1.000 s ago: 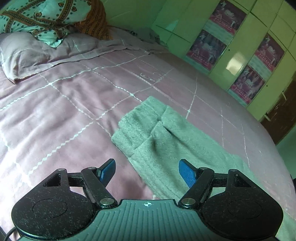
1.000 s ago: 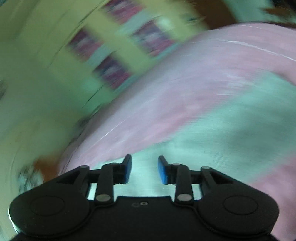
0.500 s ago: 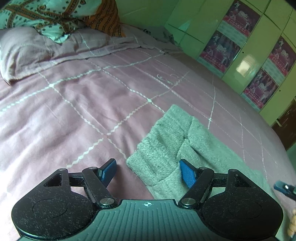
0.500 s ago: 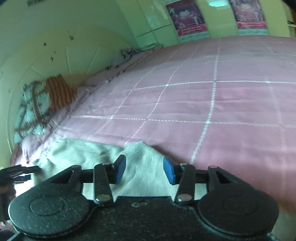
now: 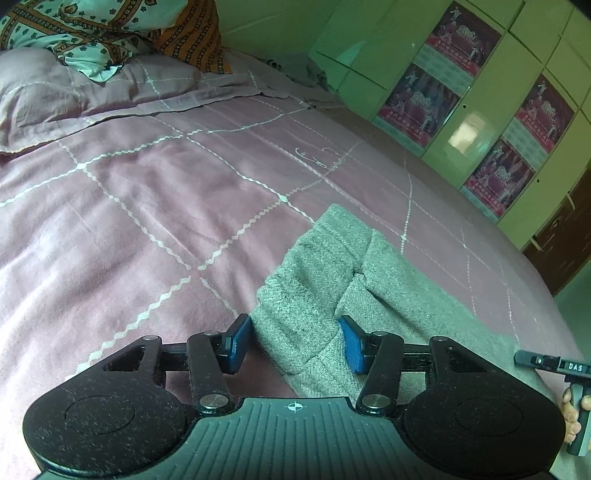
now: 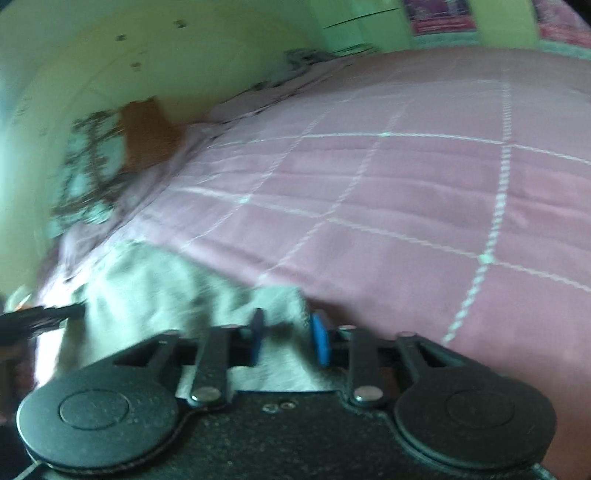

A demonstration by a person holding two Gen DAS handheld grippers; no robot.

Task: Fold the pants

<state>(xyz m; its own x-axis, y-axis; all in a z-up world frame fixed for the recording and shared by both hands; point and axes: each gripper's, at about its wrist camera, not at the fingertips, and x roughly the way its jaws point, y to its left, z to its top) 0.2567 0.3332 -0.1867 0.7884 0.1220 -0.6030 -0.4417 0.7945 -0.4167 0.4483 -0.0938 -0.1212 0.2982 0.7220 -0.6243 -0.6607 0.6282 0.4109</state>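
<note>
Grey knit pants (image 5: pixel 325 269) lie flat on the pink bedspread (image 5: pixel 155 206). My left gripper (image 5: pixel 293 343) is open, its blue pads straddling the near corner of the pants' end. In the right wrist view the pants (image 6: pixel 155 291) lie at lower left. My right gripper (image 6: pixel 290 339) is open, with a corner of the fabric between its blue pads. The right gripper also shows at the right edge of the left wrist view (image 5: pixel 554 365). The right wrist view is blurred.
Pillows (image 5: pixel 92 33) and a rumpled sheet lie at the head of the bed. Green wardrobe doors with posters (image 5: pixel 476 96) stand along the far side. The bed's edge (image 5: pixel 554 295) drops off to the right.
My left gripper has moved forward so its pads now straddle the pants' corner. My right gripper has moved onto another corner of the pants, and the gap between its pads looks smaller.
</note>
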